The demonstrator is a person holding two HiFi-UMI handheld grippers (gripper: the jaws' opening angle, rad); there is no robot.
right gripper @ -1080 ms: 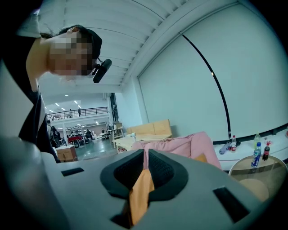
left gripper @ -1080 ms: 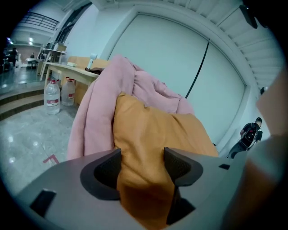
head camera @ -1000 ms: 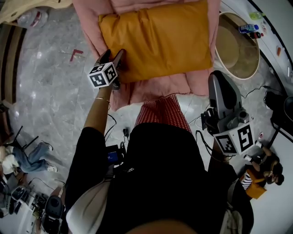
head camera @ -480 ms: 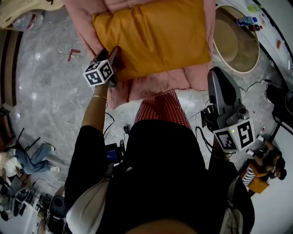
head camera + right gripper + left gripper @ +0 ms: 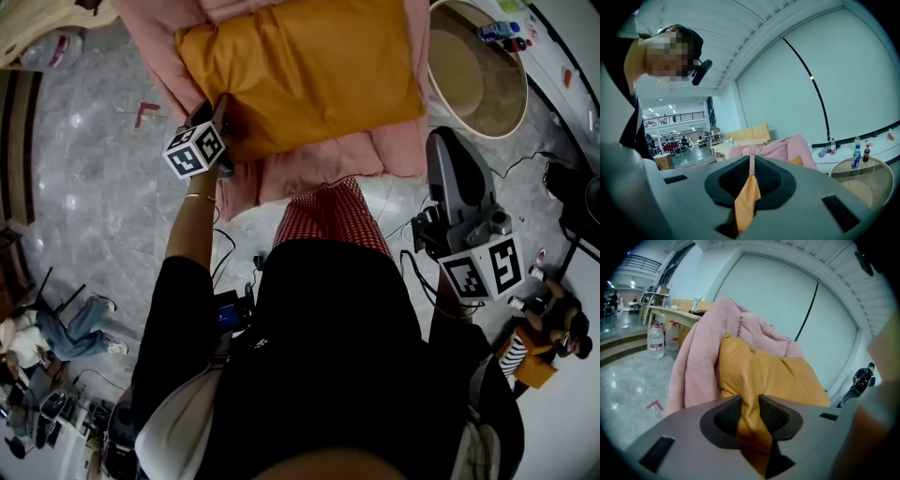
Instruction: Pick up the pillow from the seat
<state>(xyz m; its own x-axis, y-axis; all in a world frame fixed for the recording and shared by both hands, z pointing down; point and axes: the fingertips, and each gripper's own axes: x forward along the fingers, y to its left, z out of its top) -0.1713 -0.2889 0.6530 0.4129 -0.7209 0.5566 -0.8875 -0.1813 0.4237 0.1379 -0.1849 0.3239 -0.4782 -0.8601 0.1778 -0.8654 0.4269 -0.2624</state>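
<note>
- Marble floor [image 5: 84, 187], pink padded seat [image 5: 319, 169]. Where's the pillow?
- Orange fabric pillow [image 5: 300, 70] lies on that seat. Left gripper [image 5: 223, 112] has just been closing and now pinches a fold at the pillow's near left corner. Right gripper [image 5: 448, 142] is clenched on nothing, well apart.
- Lift advice?
- Likely a thin bite, so it could slip. Squeeze firmly and raise straight up, clear of the seat's folds.

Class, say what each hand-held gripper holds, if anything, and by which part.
The left hand-held gripper, whose jaws have just been closing, pinches the plump orange fabric pillow by its near left corner. The right hand-held gripper is shut and holds nothing.
</note>
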